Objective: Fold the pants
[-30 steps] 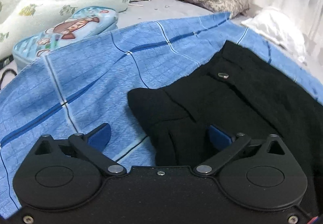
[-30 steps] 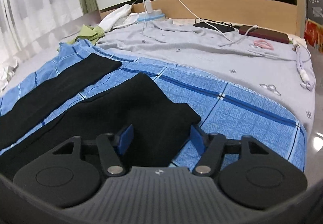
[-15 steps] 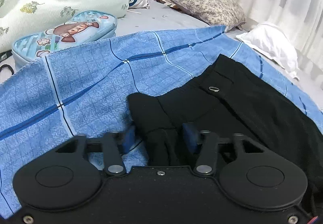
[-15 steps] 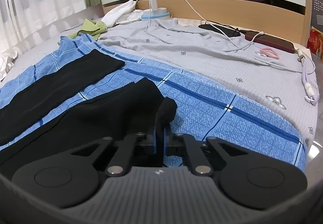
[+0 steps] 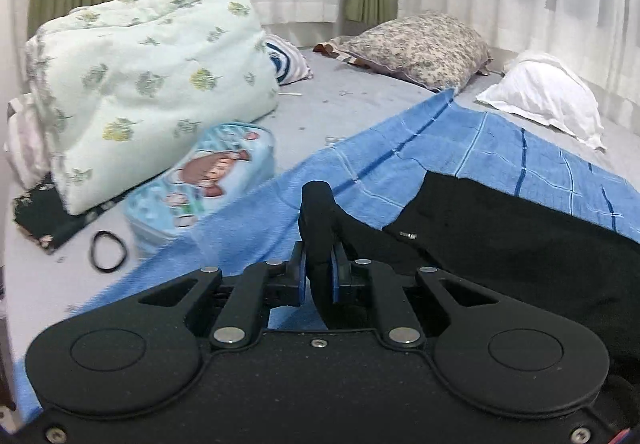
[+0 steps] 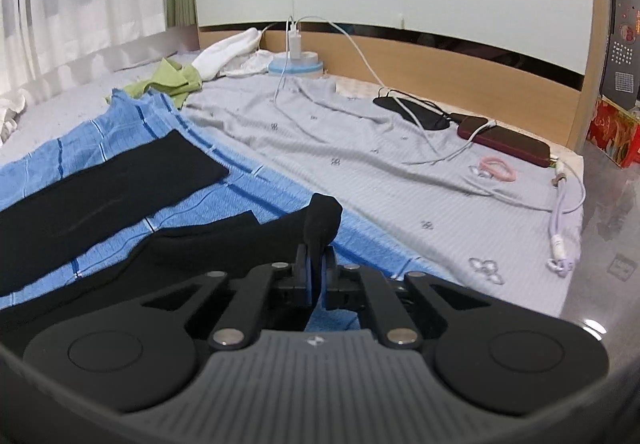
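Note:
Black pants [image 5: 520, 244] lie on a blue checked towel [image 5: 460, 148] on the bed. My left gripper [image 5: 319, 272] is shut on the waistband corner, which sticks up between the blue pads; a metal button [image 5: 408, 234] shows just right of it. In the right wrist view my right gripper [image 6: 316, 270] is shut on the hem corner of the near pant leg [image 6: 224, 244] and holds it above the towel [image 6: 100, 116]. The other leg [image 6: 104, 184] lies flat further left.
Left view: a floral quilt [image 5: 152, 84], a cartoon pouch [image 5: 200, 188], a black hair tie [image 5: 108, 256], a patterned pillow [image 5: 420, 48] and a white pillow [image 5: 548, 96]. Right view: a grey sheet [image 6: 360, 148], charging cables [image 6: 420, 116], a phone [image 6: 508, 144], a headboard [image 6: 460, 68].
Both grippers closed from open onto pants corners. Both have since lifted the pinched cloth up off the towel, and the views have tilted upward.

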A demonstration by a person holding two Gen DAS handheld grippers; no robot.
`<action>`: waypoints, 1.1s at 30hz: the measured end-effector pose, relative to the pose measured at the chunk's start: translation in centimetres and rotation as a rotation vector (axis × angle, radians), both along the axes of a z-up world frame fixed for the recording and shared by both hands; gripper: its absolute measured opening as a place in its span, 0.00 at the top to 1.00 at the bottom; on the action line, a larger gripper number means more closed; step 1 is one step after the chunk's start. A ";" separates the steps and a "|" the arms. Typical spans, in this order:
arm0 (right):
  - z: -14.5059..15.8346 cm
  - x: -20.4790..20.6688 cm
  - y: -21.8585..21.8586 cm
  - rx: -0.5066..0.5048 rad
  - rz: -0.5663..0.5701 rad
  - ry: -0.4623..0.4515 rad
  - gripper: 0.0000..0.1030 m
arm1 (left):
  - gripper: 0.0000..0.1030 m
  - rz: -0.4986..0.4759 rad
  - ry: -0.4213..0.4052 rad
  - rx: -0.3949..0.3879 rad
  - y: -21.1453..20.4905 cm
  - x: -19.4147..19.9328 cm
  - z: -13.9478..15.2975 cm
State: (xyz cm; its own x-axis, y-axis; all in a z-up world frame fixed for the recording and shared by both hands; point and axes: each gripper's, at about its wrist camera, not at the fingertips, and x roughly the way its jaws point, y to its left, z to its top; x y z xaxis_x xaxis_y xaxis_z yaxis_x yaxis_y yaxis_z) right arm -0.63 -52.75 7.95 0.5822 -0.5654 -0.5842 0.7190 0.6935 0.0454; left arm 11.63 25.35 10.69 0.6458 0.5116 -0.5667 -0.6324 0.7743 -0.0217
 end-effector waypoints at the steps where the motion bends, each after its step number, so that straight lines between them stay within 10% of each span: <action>1: 0.2 -0.4 -0.1 0.004 0.001 -0.006 0.94 | 0.88 0.000 0.004 -0.010 0.2 -0.8 0.4; 15: -1.6 -3.4 -2.4 0.097 0.029 0.039 0.89 | 0.84 -0.013 0.202 -0.008 0.0 -4.9 -4.6; 18: -1.9 -3.0 -2.2 0.066 0.017 0.083 0.54 | 0.70 0.012 0.246 0.017 -0.3 -4.3 -5.6; 25: 1.7 -2.8 -1.2 0.011 0.028 0.059 0.36 | 0.10 -0.011 0.189 0.076 -1.3 -3.4 -2.7; 33: 7.1 1.0 1.0 0.067 0.126 -0.052 0.24 | 0.02 -0.105 0.095 -0.091 -2.1 -0.1 2.7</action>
State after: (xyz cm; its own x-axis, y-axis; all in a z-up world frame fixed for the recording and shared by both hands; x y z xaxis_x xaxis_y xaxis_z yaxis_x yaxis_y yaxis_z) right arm 0.35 -51.75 15.09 0.6764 -0.4470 -0.5854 0.6221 0.7722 0.1292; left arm 11.55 23.23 13.36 0.6343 0.3880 -0.6687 -0.5509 0.8337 -0.0388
